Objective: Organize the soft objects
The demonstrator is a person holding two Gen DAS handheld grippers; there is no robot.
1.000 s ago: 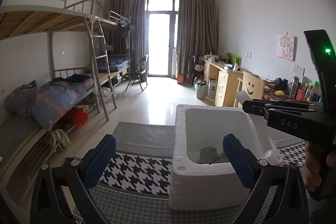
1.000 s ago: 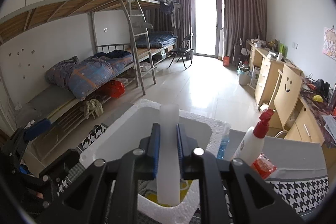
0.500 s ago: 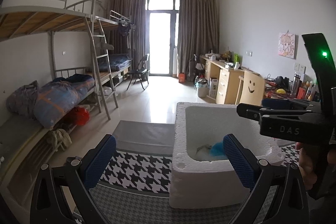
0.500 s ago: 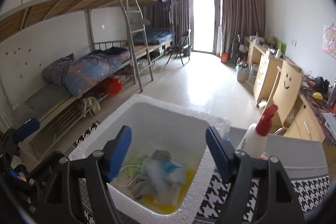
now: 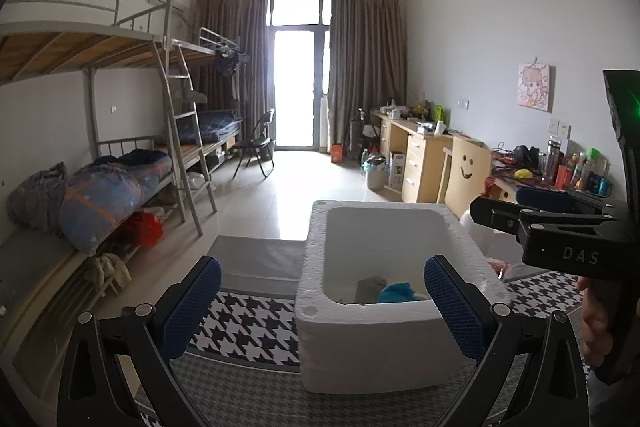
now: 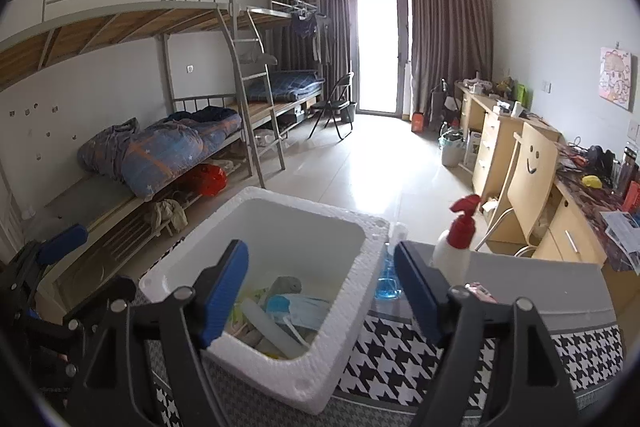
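Jaws on the right gripper are opening, spread wide w/ nothing between the blue pads, which hang over the near rim of the white foam box at lower centre of the right wrist view. Inside the box, low in frame: a whitish foam stick lying slanted, a blue face mask just beside it, a grey cloth lump behind, plus something yellowish underneath that I can't make out. Left gripper at the bottom of the left wrist view, jaws released & apart, empty, framing the same box from the front. Box sits on a houndstooth-patterned desk. Right of the box: blue-liquid bottle touching the box wall, then a white spray bottle w/ red trigger. Person's hand shows at right edge of the left wrist view, gripping the right gripper's handle. Bunk beds upper left, curtains top centre.
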